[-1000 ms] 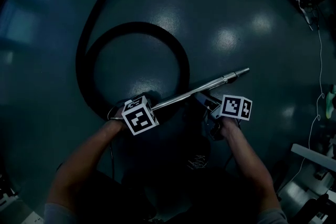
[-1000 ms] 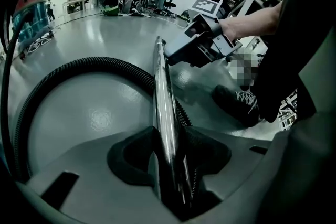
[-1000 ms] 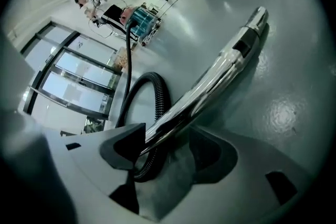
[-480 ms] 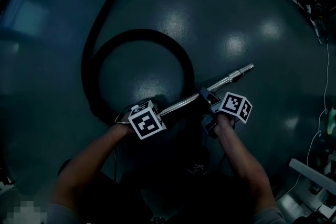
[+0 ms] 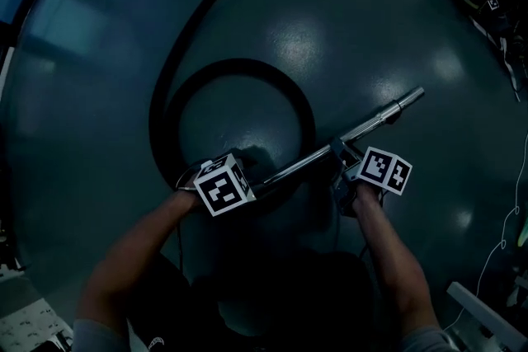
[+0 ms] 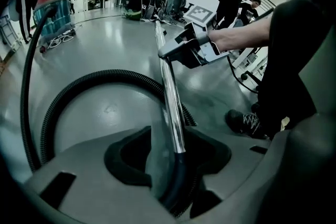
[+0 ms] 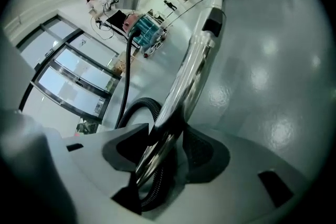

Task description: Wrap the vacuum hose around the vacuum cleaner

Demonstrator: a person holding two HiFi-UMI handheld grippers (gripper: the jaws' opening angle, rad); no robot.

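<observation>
Head view: wand (image 5: 379, 118) inside left tongs (image 5: 254, 182)

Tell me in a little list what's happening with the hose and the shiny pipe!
place: grey floor
hose: black, lying in one loop on the floor
metal pipe: joined to the hose, held between both hands
left hand-held gripper: shut on the metal pipe where it meets the hose
right hand-held gripper: jaws closing, with the metal pipe between them, further along
vacuum cleaner: far across the floor, hose not wrapped round it yet
</observation>
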